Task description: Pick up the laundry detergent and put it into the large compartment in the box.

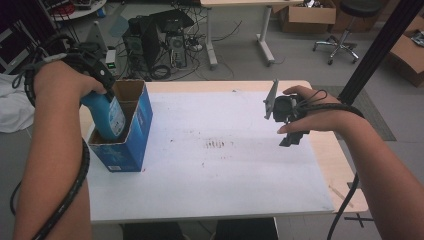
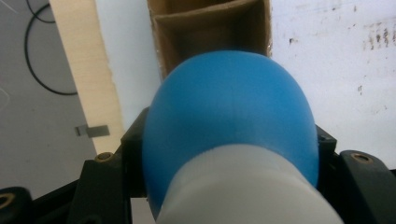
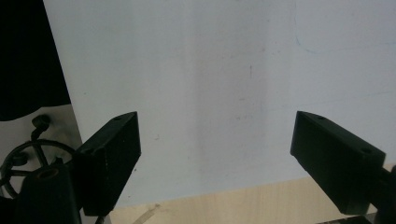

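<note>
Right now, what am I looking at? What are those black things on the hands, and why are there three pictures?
A person sits at a table and holds a squeezing tool, called a gripper, in each hand. One picture comes from a camera up high, looking down. The other two come from small cameras riding on each gripper, looking along its black jaws.

The left gripper is shut on a blue bottle with a white top, and the bottle's lower end is inside an open blue cardboard box on the table. In the left gripper view the bottle looks huge because the camera is so close.

The right gripper holds nothing. Its jaws stand wide open above the white tabletop.
</note>
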{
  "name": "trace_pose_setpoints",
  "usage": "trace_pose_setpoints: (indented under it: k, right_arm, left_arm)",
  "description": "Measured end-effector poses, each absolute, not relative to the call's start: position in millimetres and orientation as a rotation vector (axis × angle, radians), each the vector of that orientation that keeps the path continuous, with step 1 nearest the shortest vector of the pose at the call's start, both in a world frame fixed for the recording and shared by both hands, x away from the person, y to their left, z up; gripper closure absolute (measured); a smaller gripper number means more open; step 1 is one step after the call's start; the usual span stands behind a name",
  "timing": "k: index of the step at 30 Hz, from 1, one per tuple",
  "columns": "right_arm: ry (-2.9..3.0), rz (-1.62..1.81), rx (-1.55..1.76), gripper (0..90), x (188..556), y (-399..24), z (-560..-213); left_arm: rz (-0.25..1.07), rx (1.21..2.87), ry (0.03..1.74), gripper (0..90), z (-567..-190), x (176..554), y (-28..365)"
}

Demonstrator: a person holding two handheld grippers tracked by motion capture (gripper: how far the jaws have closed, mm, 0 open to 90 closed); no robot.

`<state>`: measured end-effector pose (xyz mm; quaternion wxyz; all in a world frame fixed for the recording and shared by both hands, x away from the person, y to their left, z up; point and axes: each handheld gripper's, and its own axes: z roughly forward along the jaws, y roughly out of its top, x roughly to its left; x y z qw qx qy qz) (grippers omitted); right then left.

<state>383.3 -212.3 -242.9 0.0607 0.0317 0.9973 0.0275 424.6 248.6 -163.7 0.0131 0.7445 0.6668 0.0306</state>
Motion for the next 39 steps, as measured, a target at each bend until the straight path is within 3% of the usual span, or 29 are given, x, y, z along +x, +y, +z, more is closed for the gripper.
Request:
trace_pose_setpoints:
  k: [19,39]
  right_arm:
    - [3.018,0.087,0.096,16.1,383.6,-213.0,-245.2]
    - [3.015,0.090,0.104,16.2,384.3,-215.7,-247.0]
  left_arm:
    - [0.015,2.338,2.079,39.0,-231.0,429.0,243.1]
    - [0.024,2.374,2.085,38.9,-279.1,431.4,242.2]
